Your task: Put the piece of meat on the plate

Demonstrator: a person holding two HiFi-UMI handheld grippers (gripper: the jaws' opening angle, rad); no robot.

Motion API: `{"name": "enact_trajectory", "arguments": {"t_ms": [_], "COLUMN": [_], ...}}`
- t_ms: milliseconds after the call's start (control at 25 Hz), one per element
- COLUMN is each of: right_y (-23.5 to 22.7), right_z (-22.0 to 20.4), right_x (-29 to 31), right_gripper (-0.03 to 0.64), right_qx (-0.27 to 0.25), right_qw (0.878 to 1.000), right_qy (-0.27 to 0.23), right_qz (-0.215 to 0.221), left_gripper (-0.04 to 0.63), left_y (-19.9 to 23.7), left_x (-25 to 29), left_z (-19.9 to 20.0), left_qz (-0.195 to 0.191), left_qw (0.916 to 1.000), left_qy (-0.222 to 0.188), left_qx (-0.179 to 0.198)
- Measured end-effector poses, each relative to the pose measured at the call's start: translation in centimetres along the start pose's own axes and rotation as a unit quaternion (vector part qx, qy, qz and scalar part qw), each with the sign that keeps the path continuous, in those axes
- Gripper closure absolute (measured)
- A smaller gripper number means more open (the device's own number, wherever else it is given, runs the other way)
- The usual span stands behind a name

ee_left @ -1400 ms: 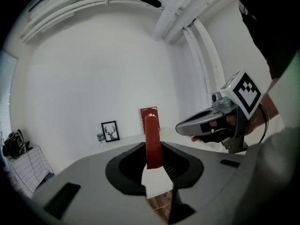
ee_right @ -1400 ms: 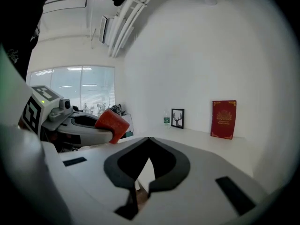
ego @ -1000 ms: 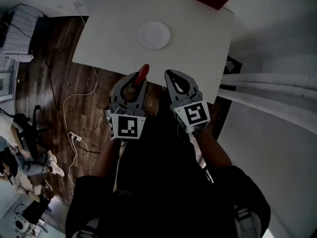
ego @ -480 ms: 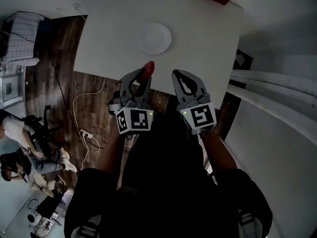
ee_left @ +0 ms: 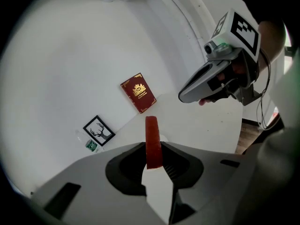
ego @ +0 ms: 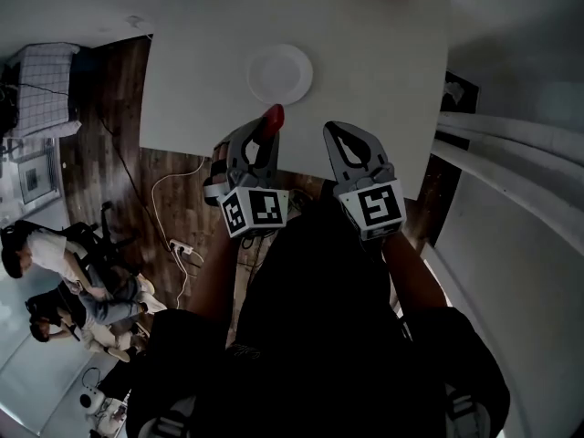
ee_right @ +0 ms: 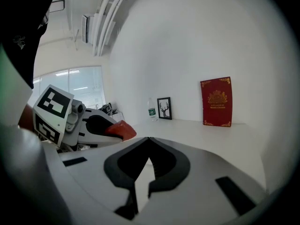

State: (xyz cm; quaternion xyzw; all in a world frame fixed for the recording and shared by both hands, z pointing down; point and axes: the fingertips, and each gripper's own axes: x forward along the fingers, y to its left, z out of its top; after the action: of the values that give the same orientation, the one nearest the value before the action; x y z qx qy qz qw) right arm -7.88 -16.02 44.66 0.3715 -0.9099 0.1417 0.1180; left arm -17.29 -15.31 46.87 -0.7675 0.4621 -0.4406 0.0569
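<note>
At the far left, off the tabletop (ego: pixel 365 62), people sit on chairs and a white cable (ego: pixel 178 176) trails over the wooden floor (ego: pixel 100 153); none of that bears on the job. Next comes the left gripper (ego: pixel 263 140), its jaws partly closed and clamped on the piece of meat (ego: pixel 273 118), a thin red slab that stands upright out of the pads in the left gripper view. Compared with a second ago this gripper has advanced: the meat then hung about level with the tabletop's near edge, and now it is clearly past that edge, over the white surface. The grip looks unchanged. The plate (ego: pixel 280 73), white and bare, lies just beyond the meat and almost straight ahead of it, so the meat is near the plate but not yet over it. I judge the carry nearly finished, with a short push forward, a lowering and a release left to do. To the right, the right gripper (ego: pixel 345 135) has come forward alongside, jaws together with nothing between them, at the tabletop's edge. Along the back of the tabletop a bottle (ee_right: pixel 151 110), a framed picture (ee_right: pixel 164 108) and, farthest right, a red book (ee_right: pixel 216 101) stand well apart from the plate
</note>
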Motion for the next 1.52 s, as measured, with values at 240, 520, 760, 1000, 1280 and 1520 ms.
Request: {"name": "enact_trajectory", "arguments": {"t_ms": [240,520,760,1000,1280,1520], "right_y": [-2.2,-4.1,-5.1,-6.4,-7.3,-7.8], "right_z": [-0.8,-0.3,-0.3,-0.2,-0.1,-0.4], "right_x": [0.7,0.8,2.0,3.6,4.9,5.3], "right_gripper": [0.597,0.595,0.597,0.597,0.597,0.597], "right_qx": [0.005,0.020,0.019,0.012,0.014,0.013], "right_qw": [1.000,0.999,0.999,0.999,0.999,0.999], "right_qy": [-0.001,-0.007,0.007,0.019,0.020,0.026], "right_qz": [-0.023,-0.034,-0.032,-0.029,-0.024,-0.024], "left_gripper": [0.506,0.506,0.508,0.506,0.506,0.506], "left_y": [-0.3,0.5,1.2,1.7,2.1,2.1], "left_x": [1.9,4.8,7.2,9.8,12.3,13.4], "left_z": [-0.6,-1.2,-1.9,-3.1,-4.3,-5.2], "left_qz": [0.000,0.001,0.013,0.007,0.002,-0.010], "left_qw": [0.9980,0.9938,0.9837,0.9788,0.9727,0.9692], "left_qy": [0.027,0.056,0.079,0.099,0.124,0.133], "left_qx": [0.057,0.096,0.161,0.179,0.196,0.207]}}
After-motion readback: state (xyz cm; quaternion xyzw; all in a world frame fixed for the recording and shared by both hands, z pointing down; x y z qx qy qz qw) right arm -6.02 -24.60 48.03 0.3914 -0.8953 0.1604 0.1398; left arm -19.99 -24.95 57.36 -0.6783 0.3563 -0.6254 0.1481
